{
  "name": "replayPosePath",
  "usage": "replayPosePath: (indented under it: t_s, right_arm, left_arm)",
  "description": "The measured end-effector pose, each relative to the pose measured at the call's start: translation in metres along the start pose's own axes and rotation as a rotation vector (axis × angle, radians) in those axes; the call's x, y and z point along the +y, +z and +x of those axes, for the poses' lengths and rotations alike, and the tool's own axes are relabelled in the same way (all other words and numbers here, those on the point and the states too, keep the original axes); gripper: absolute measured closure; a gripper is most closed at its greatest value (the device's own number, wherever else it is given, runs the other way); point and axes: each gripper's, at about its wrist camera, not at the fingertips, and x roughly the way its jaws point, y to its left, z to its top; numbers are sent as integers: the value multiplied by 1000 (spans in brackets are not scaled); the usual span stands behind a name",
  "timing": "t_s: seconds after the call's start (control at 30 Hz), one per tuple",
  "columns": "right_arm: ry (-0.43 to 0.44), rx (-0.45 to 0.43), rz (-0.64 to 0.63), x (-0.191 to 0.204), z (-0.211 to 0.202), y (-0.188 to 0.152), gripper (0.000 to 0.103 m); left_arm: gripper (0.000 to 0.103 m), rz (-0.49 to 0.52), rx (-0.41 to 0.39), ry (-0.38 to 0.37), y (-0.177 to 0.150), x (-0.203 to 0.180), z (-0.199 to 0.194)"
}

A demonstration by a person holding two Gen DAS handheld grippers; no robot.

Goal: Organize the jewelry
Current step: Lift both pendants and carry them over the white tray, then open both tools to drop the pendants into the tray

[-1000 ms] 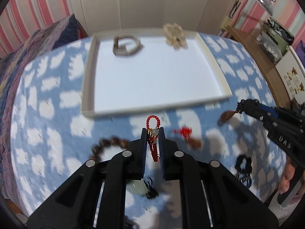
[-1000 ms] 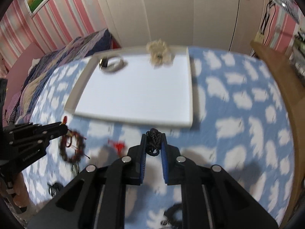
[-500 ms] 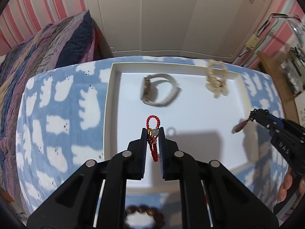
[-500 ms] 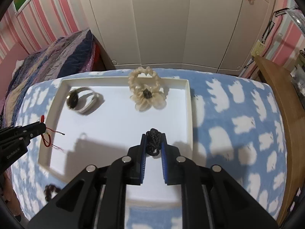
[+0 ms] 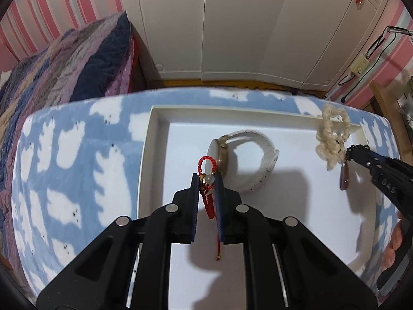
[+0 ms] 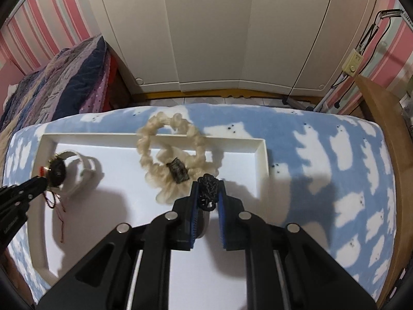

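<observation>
One white rectangular tray (image 5: 152, 139) held one white-strapped wristwatch (image 5: 247, 160) and one cream shell bracelet (image 6: 173, 155). Left gripper (image 5: 207, 180) pinched a red cord charm (image 5: 206, 178); right gripper (image 6: 207, 188) pinched a black cord pendant (image 6: 207, 191). A second earlier both hung short of the tray; now over it. Only the left view showed the brown teardrop stone (image 5: 344, 180).

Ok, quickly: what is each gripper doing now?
Left gripper: closed on the red cord bracelet.
Right gripper: closed on the black cord pendant.
</observation>
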Motion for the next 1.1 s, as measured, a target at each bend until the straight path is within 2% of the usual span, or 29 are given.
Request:
replayPosePath:
  t_s: [0.27, 0.47, 0.6, 0.7, 0.77, 0.8, 0.87, 0.97, 1.1]
  right_arm:
    - [-1, -1, -6, -3, 17, 3, 88]
    - [-15, 62, -22, -3, 20, -8, 88]
    - [-1, 43, -36, -2, 16, -12, 86]
    - [2, 27, -28, -5, 7, -10, 70]
    - [23, 23, -7, -10, 0, -8, 55]
    - [30, 17, 1, -12, -3, -7, 53]
    - [55, 10, 13, -16, -11, -7, 50]
    - [76, -23, 29, -20, -29, -8, 42]
    - [88, -69, 51, -25, -58, -19, 34]
  left_arm:
    - [93, 26, -15, 3, 0, -8, 1]
    - [93, 18, -2, -8, -10, -6, 2]
    - [93, 14, -2, -17, -14, -3, 1]
    - [93, 26, -16, 10, -15, -4, -2]
    - [91, 34, -15, 10, -17, -6, -5]
    - [89, 36, -14, 6, -19, -6, -8]
    - [69, 40, -22, 2, -19, -9, -15]
    - [49, 51, -70, 15, -22, -11, -36]
    - [35, 41, -128, 8, -31, -6, -66]
